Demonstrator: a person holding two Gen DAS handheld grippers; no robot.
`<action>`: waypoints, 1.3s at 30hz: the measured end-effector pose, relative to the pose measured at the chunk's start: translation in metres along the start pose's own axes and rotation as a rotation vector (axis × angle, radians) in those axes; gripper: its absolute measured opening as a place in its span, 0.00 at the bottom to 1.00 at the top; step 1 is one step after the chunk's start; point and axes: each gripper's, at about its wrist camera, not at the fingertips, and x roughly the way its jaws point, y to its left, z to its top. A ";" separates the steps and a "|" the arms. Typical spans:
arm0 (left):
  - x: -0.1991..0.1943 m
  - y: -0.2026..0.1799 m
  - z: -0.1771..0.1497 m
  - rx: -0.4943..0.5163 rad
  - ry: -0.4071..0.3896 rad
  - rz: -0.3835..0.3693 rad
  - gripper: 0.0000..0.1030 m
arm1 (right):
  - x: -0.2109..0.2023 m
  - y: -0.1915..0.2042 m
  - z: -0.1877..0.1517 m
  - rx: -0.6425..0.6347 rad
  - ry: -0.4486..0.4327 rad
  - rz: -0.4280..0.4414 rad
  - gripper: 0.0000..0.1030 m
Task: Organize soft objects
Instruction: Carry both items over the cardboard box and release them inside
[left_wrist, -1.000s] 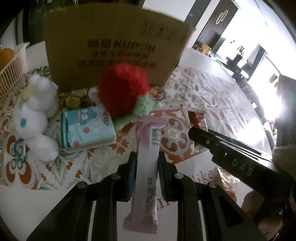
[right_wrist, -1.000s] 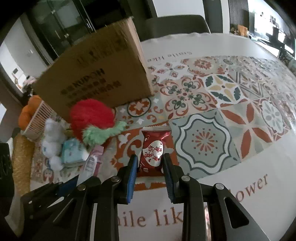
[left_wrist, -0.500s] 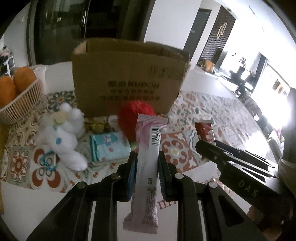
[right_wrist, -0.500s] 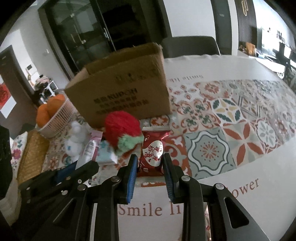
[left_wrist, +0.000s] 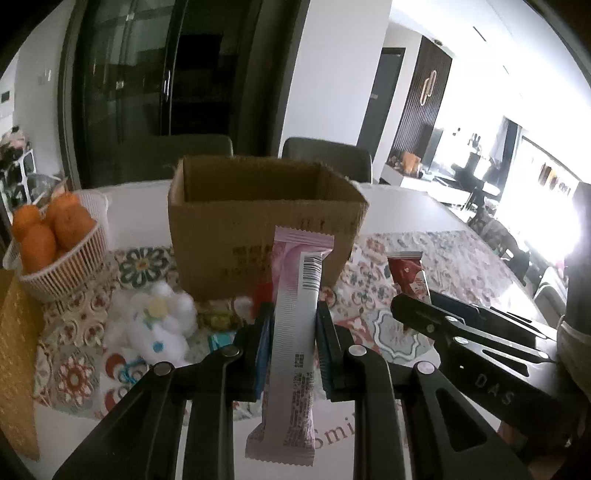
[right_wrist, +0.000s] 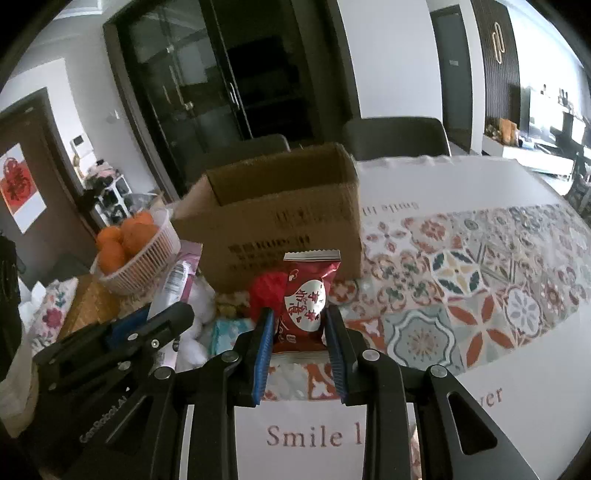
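At the far left of the table, a white basket (left_wrist: 70, 264) of oranges (left_wrist: 48, 229) stood on the patterned cloth (right_wrist: 480, 295), and just in front of it lay a white plush toy (left_wrist: 159, 332) beside a teal tissue pack (right_wrist: 232, 332). Your left gripper (left_wrist: 291, 345) pointed forward and downward over that clutter, its jaws drawn in narrow and clamped on a long pink wrapper (left_wrist: 295, 332), gripped at mid-length. The packet stood nearly upright between the blue pads (left_wrist: 263, 347), its barcode end above them and its lower end hanging free in front of the camera. Behind it stood the open cardboard box (left_wrist: 258, 206), upright, with the inside walls showing; I could not tell what it held. A red pom-pom (right_wrist: 266, 291) lay against the front of the box, partly hidden by both packets.

To the right, your right gripper (right_wrist: 299, 339) was angled downward in the same way, level with the left one and just beside it, the two tools near but apart. Its jaws were also narrow, closed on a red snack packet (right_wrist: 306, 299) by the lower half, the crimped top edge standing clear above the fingertips (right_wrist: 334, 332) in front of the box's near wall. Both packets were held above the table, not touching the cloth.
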 end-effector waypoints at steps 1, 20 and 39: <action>-0.002 0.000 0.003 0.004 -0.008 0.001 0.23 | -0.001 0.002 0.003 -0.003 -0.006 0.004 0.28; -0.004 0.004 0.072 0.096 -0.073 0.038 0.23 | -0.001 0.027 0.070 -0.065 -0.077 0.038 0.28; 0.033 0.009 0.137 0.161 -0.026 0.069 0.23 | 0.042 0.031 0.140 -0.101 -0.010 0.046 0.28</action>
